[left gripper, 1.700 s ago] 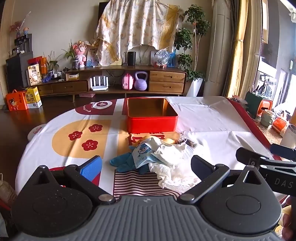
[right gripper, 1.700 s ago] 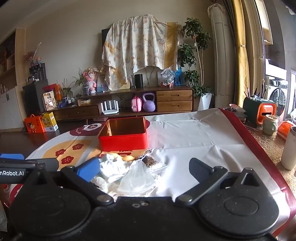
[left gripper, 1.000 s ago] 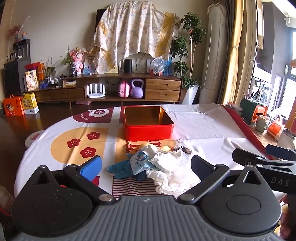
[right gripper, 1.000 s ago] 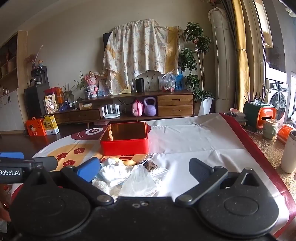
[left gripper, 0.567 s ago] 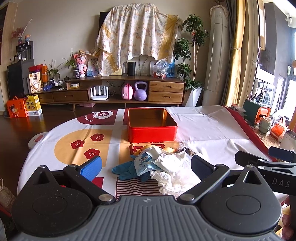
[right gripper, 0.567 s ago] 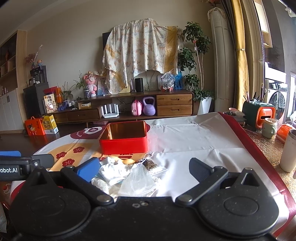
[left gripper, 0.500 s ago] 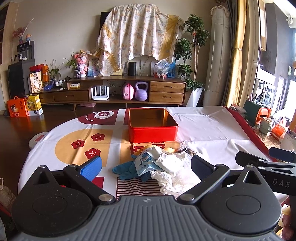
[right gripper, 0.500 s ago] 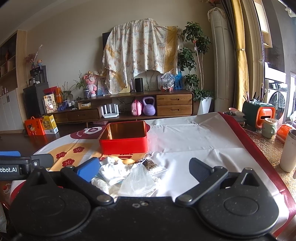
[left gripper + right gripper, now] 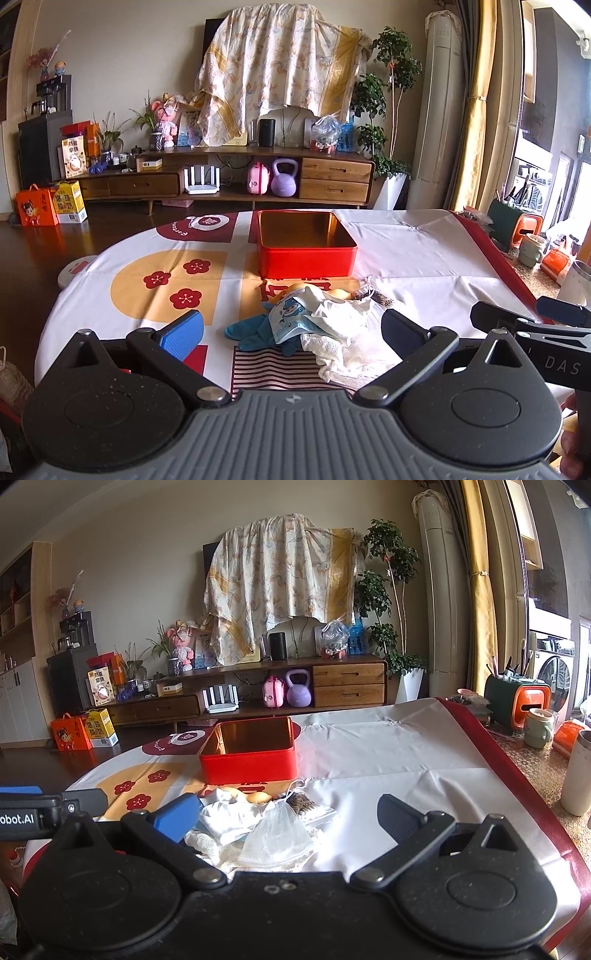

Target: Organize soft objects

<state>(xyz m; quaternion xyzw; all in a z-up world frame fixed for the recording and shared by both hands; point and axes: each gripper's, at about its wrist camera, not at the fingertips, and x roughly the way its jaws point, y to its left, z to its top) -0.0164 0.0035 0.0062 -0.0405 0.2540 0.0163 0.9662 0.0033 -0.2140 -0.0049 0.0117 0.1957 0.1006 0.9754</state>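
Observation:
A heap of soft things [image 9: 325, 325] lies on the round table: a blue glove [image 9: 255, 332], a printed face mask [image 9: 290, 317], white cloths and a mesh pouch [image 9: 277, 836]. Behind it stands an open, empty red tin [image 9: 304, 243], also in the right wrist view [image 9: 249, 751]. My left gripper [image 9: 291, 328] is open and empty, hovering just before the heap. My right gripper [image 9: 286, 812] is open and empty, also just before the heap [image 9: 255, 823]. Each gripper shows at the edge of the other's view.
The table [image 9: 406, 258] has a white cloth with a red border. At the right edge are a mug [image 9: 537, 727], a tall white cup [image 9: 578, 775] and an orange-and-green holder [image 9: 517, 705]. A TV cabinet stands against the far wall.
Both grippers stay open and nearly still, with only slight drift of the views. The heap and the tin have not moved.

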